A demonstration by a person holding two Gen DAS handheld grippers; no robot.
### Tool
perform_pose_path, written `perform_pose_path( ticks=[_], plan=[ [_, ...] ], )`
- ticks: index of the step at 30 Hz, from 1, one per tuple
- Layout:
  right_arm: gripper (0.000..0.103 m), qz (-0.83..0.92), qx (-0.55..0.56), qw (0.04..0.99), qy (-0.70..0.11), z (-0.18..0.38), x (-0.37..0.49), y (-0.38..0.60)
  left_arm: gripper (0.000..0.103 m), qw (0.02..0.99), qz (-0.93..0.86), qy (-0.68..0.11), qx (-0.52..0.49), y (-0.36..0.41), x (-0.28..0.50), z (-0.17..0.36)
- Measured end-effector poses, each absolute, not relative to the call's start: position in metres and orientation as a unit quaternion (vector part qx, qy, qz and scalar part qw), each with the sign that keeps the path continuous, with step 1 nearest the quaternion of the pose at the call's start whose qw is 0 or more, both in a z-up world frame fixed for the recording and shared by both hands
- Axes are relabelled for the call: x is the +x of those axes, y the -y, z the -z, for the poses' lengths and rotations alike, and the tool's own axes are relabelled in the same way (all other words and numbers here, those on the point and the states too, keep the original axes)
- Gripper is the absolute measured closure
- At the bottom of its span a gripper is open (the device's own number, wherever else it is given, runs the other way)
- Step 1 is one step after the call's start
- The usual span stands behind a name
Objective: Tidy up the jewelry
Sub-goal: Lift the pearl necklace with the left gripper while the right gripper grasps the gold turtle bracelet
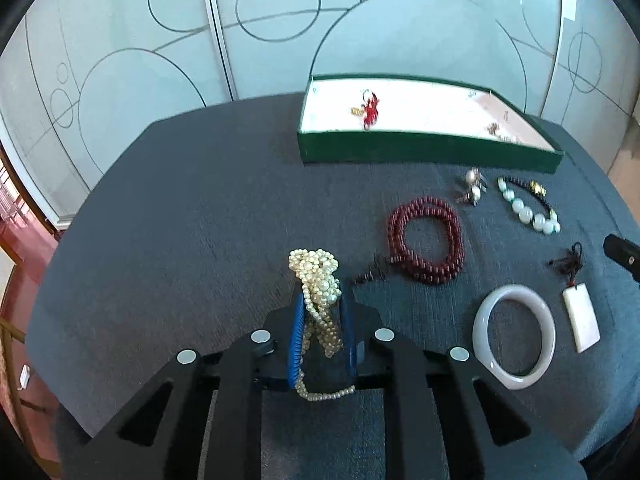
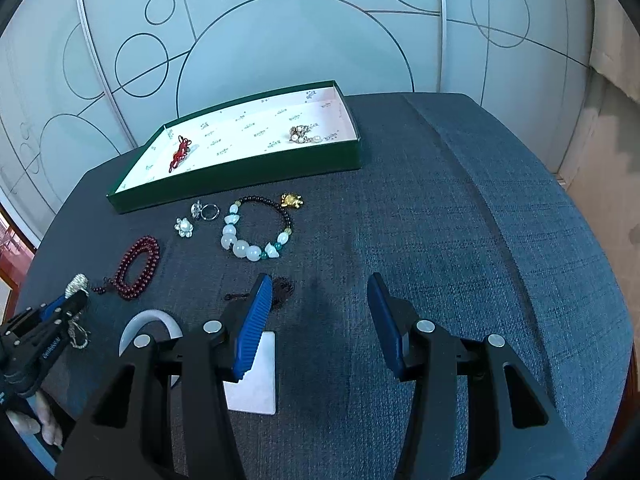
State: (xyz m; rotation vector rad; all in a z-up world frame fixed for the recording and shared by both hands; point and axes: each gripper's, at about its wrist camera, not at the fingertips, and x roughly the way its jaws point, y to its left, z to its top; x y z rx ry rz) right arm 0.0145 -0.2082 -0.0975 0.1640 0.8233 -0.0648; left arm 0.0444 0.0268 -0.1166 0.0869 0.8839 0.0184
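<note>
My left gripper [image 1: 322, 304] is shut on a pearl necklace [image 1: 316, 276], bunched above the blue pads and hanging below them, held above the table. It also shows at the left of the right wrist view [image 2: 76, 292]. My right gripper [image 2: 320, 292] is open and empty over the table, its left finger above a white rectangular pendant [image 2: 256, 376]. A green tray [image 1: 424, 148] with a white lining holds a red knot charm [image 1: 371, 109] and a small jewelry cluster [image 2: 304, 135].
On the dark cloth table [image 2: 440, 240] lie a dark red bead bracelet [image 1: 426, 240], a white and black bead bracelet [image 2: 256, 232], pearl brooches [image 1: 472, 188], a white jade bangle [image 1: 514, 336] and the white pendant [image 1: 582, 316]. Frosted glass panels stand behind.
</note>
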Motion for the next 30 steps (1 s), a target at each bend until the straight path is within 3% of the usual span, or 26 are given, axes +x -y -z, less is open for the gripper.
perform_pose_path(
  ticks=[26,28,30],
  plan=[
    [0.057,0.049,0.073,0.903,-0.421,0.114,0.121,0.199,0.086,0.902,-0.017,-0.430,0.013,-0.049,0.114,0.105],
    [0.065,0.049,0.070,0.901,-0.425,0.117,0.124,0.197,0.086,0.902,-0.018,-0.432,0.012,-0.052,0.120,0.106],
    [0.066,0.046,0.068,0.898,-0.432,0.120,0.128,0.195,0.086,0.901,-0.019,-0.432,0.012,-0.054,0.126,0.107]
  ],
)
